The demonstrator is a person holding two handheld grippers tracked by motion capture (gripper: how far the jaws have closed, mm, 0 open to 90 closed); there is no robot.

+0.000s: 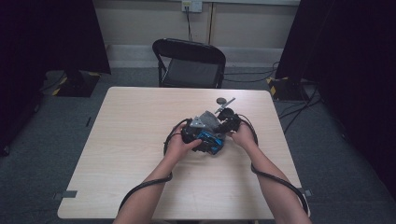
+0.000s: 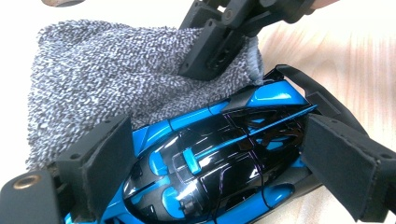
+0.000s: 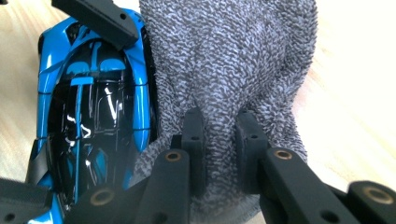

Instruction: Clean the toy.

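The blue toy car [image 2: 205, 158] sits on the counter [image 1: 140, 140], clamped across its body by the left claw [image 2: 219, 177]. The right claw [image 3: 219, 140] pinches a grey cloth [image 3: 233, 60] beside it; hard wiping could snag the rear wing or twist the car loose.

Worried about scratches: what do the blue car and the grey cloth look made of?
Toy car: probably hard plastic, perhaps painted metal, with glossy blue-and-black finish showing sharp bright reflections. Cloth: looks like soft terry or microfibre, with matte, looped, speckled grey pile and soft folds.
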